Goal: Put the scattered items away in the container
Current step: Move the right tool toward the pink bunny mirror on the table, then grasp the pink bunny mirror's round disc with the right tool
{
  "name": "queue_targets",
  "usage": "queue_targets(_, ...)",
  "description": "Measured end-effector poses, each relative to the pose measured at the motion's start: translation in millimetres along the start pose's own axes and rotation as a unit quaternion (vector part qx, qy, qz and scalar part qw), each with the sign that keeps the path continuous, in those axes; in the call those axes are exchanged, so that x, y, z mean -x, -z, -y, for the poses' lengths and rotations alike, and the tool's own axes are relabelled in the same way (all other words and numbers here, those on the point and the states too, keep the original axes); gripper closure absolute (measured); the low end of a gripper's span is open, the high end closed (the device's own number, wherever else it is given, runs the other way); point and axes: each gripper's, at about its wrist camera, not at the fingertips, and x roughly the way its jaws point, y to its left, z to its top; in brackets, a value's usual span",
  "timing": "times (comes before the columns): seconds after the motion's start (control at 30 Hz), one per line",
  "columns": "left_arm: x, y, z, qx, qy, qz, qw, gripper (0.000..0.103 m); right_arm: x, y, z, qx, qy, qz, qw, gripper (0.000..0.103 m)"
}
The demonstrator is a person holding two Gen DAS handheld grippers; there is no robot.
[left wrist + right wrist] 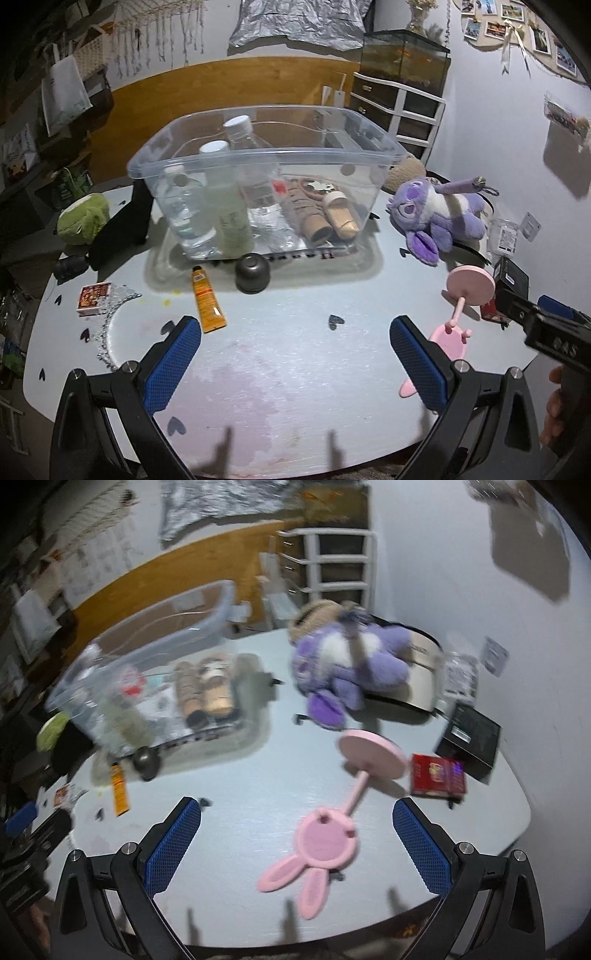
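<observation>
We hold both tongs above the near edge of the pale desk, and neither grips anything. Our left tongs stand released, their blue pads spread wide over bare desk. Our right tongs are likewise released, with the pink bunny-eared stand lying on its side between the pads but touching neither; its round base points to the far side and its ears to the near side.

The clear plastic container sits at the far middle of the desk. Inside it stand three capped bottles toward the left, and two tan tube-shaped items lie toward the right.

Several things lie scattered outside it. An orange tube lies near the container's left front corner, and a dark round knob-like object sits just beside it to the right. Farther left we see a small red patterned box resting against a glittery silver piece, a black sock-like item and a green plush. To the right of the container lies a purple plush, and near it, by the right edge, a red box and a black box, touching each other. The right wrist view is blurred.
</observation>
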Motion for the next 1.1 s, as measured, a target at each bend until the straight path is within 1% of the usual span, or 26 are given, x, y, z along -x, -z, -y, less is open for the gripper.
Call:
queue_targets(0.03,-1.0,-0.7,2.5,-0.001,0.001,0.001,1.0,0.0,-4.9,-2.7,8.4,-0.005,0.012,-0.004,1.0,0.0)
queue_targets(0.13,-1.9,-3.0,8.1,0.0,-0.002,0.002,1.0,0.0,-16.7,-7.1,20.6,0.03,0.049,0.007,0.998,0.0)
queue_targets(0.23,-2.5,-4.1,10.3,0.005,-0.008,0.003,0.9999,0.0,-35.2,-11.0,29.6,0.088,0.082,0.017,0.993,0.0)
queue_targets(0.33,-1.9,-4.5,9.0,0.013,-0.018,0.004,0.9998,0.0,-55.1,-16.8,39.8,0.134,0.099,0.017,0.986,0.0)
queue_targets(0.5,2.2,-3.1,4.0,0.028,-0.039,0.007,0.9988,0.0,-92.2,-30.8,54.3,0.198,0.096,0.006,0.975,0.0)
queue_targets(0.57,3.8,-2.2,1.6,0.034,-0.047,0.009,0.9983,0.0,-103.6,-33.9,56.9,0.209,0.09,-0.006,0.974,0.0)
queue_targets(0.67,6.7,-0.6,-1.8,0.042,-0.058,0.012,0.9974,0.0,-122.0,-38.6,61.5,0.213,0.065,-0.03,0.974,0.001)
queue_targets(0.73,8.7,0.5,-5.1,0.048,-0.065,0.014,0.9966,0.0,-129.3,-39.1,61.5,0.214,0.045,-0.045,0.975,0.023)
queue_targets(0.8,10.3,1.7,-8.8,0.056,-0.071,0.014,0.9958,0.0,-137.5,-37.0,60.3,0.212,0.04,-0.067,0.974,0.058)
queue_targets(0.83,10.8,2.2,-10.6,0.059,-0.074,0.014,0.9954,0.0,-141.2,-36.0,60.3,0.202,0.028,-0.081,0.976,0.065)
queue_targets(0.87,11.8,3.6,-13.9,0.063,-0.077,0.014,0.9949,0.0,-142.6,-35.2,60.4,0.189,0.025,-0.089,0.978,0.068)
queue_targets(0.93,12.7,4.7,-18.5,0.07,-0.081,0.014,0.9941,0.0,-140.9,-33.5,57.7,0.175,0.023,-0.089,0.98,0.069)
queue_targets(1.03,14.1,6.6,-24.5,0.077,-0.085,0.014,0.9933,0.0,-135.3,-29.6,39.4,0.178,-0.006,-0.088,0.98,0.076)
queue_targets(1.1,14.5,7.5,-27.6,0.079,-0.084,0.013,0.9932,0.0,-131.4,-27.1,26.8,0.18,-0.026,-0.088,0.979,0.082)
